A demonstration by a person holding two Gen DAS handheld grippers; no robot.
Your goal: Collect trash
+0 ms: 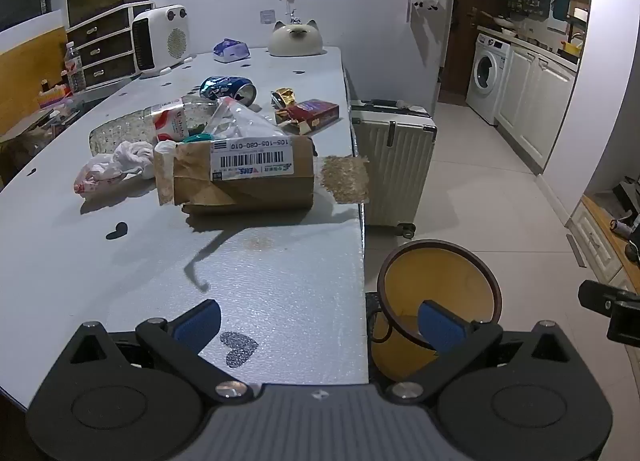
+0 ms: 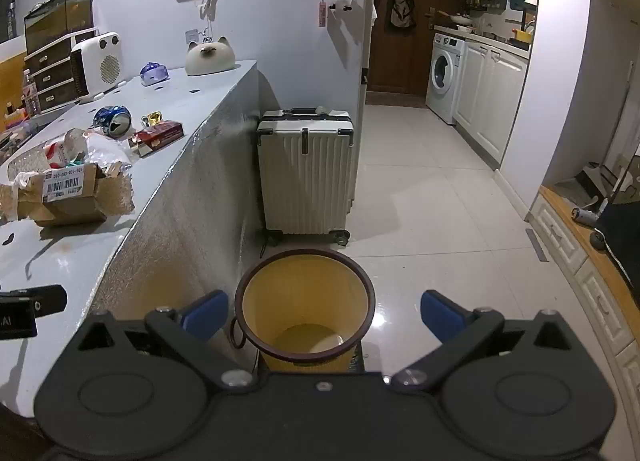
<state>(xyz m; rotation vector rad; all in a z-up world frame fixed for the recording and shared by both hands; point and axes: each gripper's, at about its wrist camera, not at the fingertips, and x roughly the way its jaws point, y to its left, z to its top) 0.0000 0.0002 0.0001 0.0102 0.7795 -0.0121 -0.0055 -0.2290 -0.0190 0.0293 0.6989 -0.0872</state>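
Note:
Trash lies on the grey counter [image 1: 120, 285]: a torn cardboard box [image 1: 248, 177] with a barcode label, a crumpled white bag [image 1: 116, 167], a milk carton [image 1: 170, 123], clear plastic wrap [image 1: 240, 119], a crushed blue can [image 1: 228, 89], a gold wrapper [image 1: 284, 96] and a red packet [image 1: 314, 113]. A yellow bin [image 2: 304, 313] with a brown rim stands on the floor beside the counter and looks empty. My left gripper [image 1: 320, 325] is open and empty over the counter's near corner. My right gripper [image 2: 324, 315] is open and empty just above the bin.
A white suitcase [image 2: 306, 173] stands against the counter's end behind the bin. A white heater [image 1: 160, 39], a cat-shaped jar [image 1: 296, 39], a tissue pack [image 1: 231, 49] and drawers [image 1: 104, 45] sit at the counter's far end. Kitchen cabinets and a washing machine [image 2: 444, 75] line the right.

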